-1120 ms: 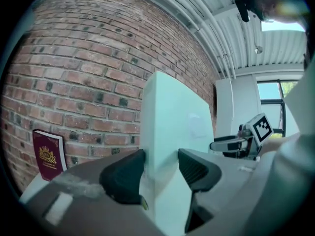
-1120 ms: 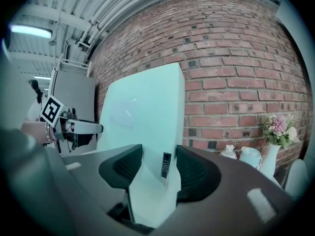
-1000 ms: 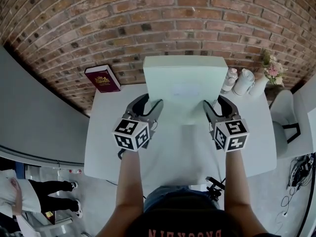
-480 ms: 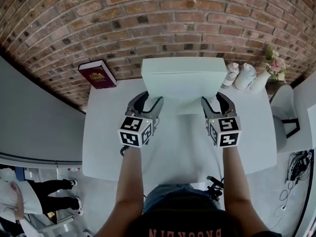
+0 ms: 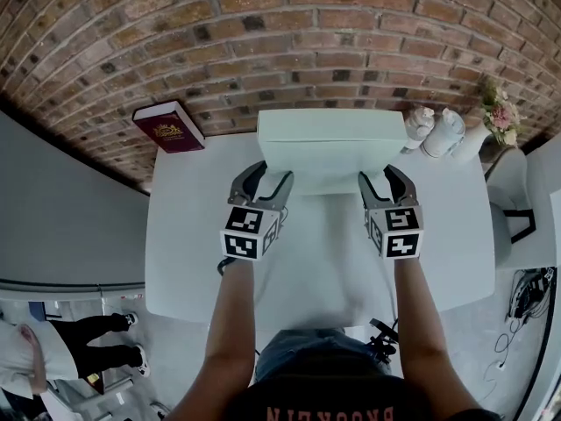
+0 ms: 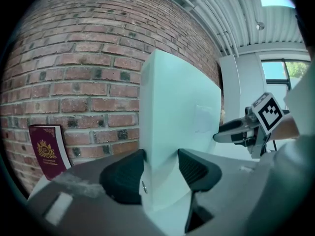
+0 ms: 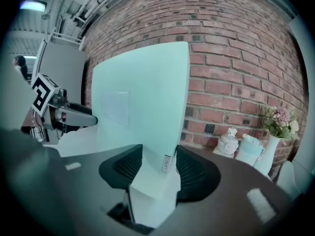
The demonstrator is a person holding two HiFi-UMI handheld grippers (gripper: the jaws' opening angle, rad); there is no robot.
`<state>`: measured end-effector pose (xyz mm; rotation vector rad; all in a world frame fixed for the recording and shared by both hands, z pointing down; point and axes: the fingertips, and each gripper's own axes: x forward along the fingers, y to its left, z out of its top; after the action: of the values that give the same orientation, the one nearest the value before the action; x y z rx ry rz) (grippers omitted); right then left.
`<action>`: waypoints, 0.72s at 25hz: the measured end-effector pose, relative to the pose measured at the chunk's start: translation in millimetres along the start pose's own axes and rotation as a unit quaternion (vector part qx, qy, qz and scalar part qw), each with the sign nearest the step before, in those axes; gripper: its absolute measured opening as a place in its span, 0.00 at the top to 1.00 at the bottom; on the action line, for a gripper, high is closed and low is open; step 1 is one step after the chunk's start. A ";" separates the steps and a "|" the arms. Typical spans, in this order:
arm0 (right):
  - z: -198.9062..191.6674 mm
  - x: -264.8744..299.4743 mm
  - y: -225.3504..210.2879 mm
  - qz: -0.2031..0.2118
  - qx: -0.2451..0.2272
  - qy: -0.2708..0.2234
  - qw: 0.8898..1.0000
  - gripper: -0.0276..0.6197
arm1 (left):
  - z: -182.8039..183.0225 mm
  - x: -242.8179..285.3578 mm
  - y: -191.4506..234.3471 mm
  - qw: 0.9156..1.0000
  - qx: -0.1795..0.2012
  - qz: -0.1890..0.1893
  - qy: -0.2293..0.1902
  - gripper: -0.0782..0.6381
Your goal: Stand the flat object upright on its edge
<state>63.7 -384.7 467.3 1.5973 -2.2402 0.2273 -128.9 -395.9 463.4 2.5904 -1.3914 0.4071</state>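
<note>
The only container with anything in it is the white vase at far right, holding pink flowers. The pale mint box is flat, smooth and matte. It's upright near the rough brick wall, over the white table. Our left gripper and right gripper each pinch one of its side edges between ribbed black pads.

bright even light, sharp, fisheye-warped edges

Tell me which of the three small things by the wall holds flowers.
The white vase, at the row's right end, with pink flowers rising from it. The figurine jar and the mint cup beside it hold none.
</note>
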 end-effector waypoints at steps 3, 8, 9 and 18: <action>-5.7 7.9 -1.2 -0.003 0.005 0.008 1.000 0.64 | -3.9 7.6 4.0 1.000 -0.002 -0.001 0.004 0.58; -14.2 18.3 -4.5 -0.007 0.006 0.019 1.000 0.64 | -12.0 19.1 7.2 1.000 -0.004 -0.003 0.014 0.58; -15.5 19.7 -5.2 -0.008 0.005 0.021 1.000 0.64 | -13.5 20.9 7.4 1.000 -0.004 -0.003 0.015 0.58; -16.9 22.9 -5.7 -0.013 -0.009 0.023 1.000 0.64 | -18.5 24.8 9.8 1.000 -0.012 -0.005 0.013 0.58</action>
<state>66.1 -400.8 491.3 1.5935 -2.1798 0.2330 -126.9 -415.7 489.0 2.5632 -1.3646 0.4186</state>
